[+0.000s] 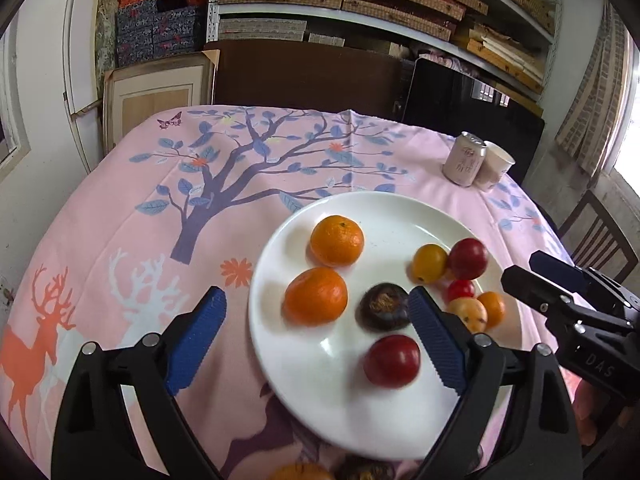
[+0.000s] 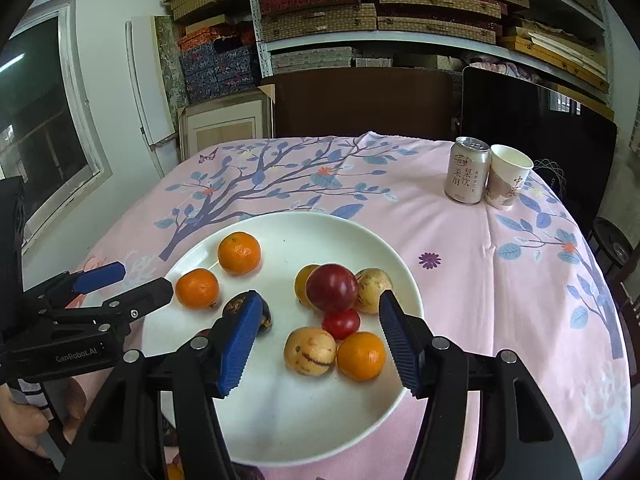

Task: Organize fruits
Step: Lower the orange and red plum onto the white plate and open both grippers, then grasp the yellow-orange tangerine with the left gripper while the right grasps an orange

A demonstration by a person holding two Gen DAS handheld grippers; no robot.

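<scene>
A white plate [image 1: 320, 408] [image 2: 304, 432] on the pink tablecloth holds two oranges [image 1: 337, 240] [image 2: 239, 253], a dark brown fruit [image 1: 383, 306] [image 2: 236, 304], red plums [image 1: 392, 359] [image 2: 331, 287], a cherry tomato [image 2: 341, 323], yellow speckled fruits [image 2: 309, 351] and a small orange [image 2: 361, 355]. My left gripper [image 1: 316, 336] is open and empty over the plate's left part, with an orange [image 1: 316, 296] between its fingers. My right gripper [image 2: 316, 340] is open and empty over the plate's right cluster. More fruit [image 1: 300, 473] lies by the plate's near edge.
A drink can [image 2: 467, 170] and a paper cup [image 2: 507, 177] stand at the table's far right. Dark chairs and a black panel stand behind the table, with shelves of boxes beyond. A chair [image 1: 600, 232] is at the right.
</scene>
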